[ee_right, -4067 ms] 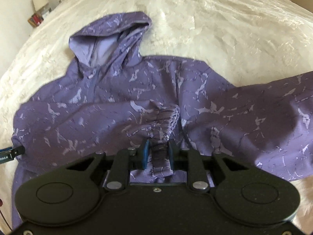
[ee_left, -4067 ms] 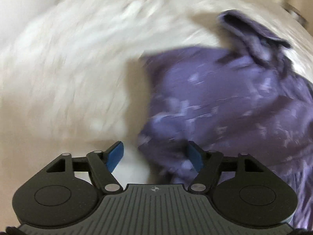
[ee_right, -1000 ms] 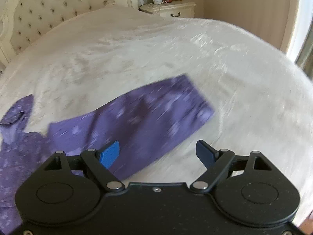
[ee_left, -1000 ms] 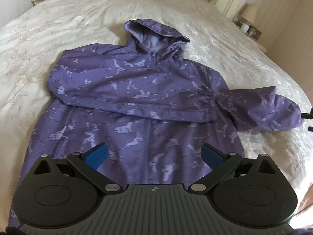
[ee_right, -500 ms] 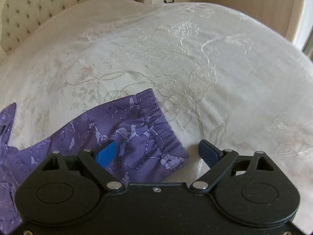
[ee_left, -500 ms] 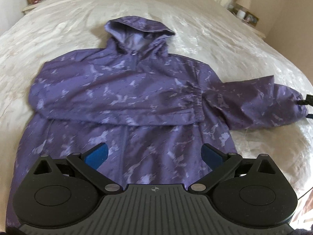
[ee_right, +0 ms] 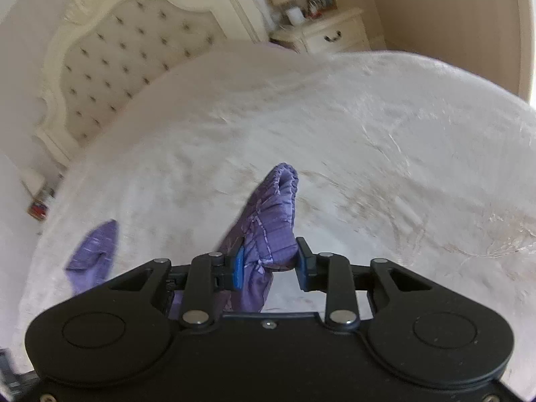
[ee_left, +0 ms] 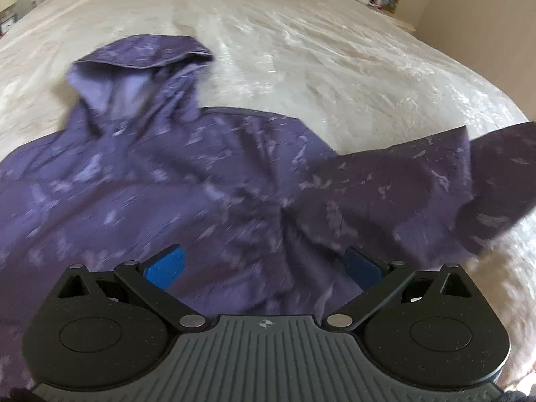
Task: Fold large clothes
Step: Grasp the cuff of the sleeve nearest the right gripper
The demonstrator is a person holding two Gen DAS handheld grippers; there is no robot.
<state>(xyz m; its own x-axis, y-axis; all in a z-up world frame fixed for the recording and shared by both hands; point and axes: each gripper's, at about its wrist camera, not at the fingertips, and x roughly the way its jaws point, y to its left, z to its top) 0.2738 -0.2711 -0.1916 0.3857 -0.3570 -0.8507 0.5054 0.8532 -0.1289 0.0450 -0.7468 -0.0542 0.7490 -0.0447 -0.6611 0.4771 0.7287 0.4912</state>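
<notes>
While the purple hooded jacket [ee_left: 174, 181] lies spread on the cream bedspread [ee_left: 335, 67], its body fills the near left of the left wrist view, with the hood [ee_left: 140, 67] pointing to the far side and its paler lining showing. One sleeve [ee_left: 418, 187] runs out to the right, its far end raised off the bedspread and folded back on itself. Left gripper [ee_left: 264, 264]: blue-padded fingers spread wide, hovering over the lower front of the jacket, nothing pinched between them; this view is blurred. Right gripper [ee_right: 269, 264]: jaws have just been closing and now stand narrow, with the gathered elastic cuff [ee_right: 271, 221] of the sleeve between them; the left blue pad [ee_right: 238, 264] lies against the cloth and the right pad meets its edge, so the cuff is pinched and stands up off the bedspread. Another bit of the purple cloth [ee_right: 95, 251] shows at the near left of the right wrist view. Far side of that view: tufted cream headboard [ee_right: 110, 53]; to its right a cream nightstand [ee_right: 328, 37] with one drawer, carrying a lamp and small items too blurred to identify. No open container shows, and the drawer's contents cannot be seen.
</notes>
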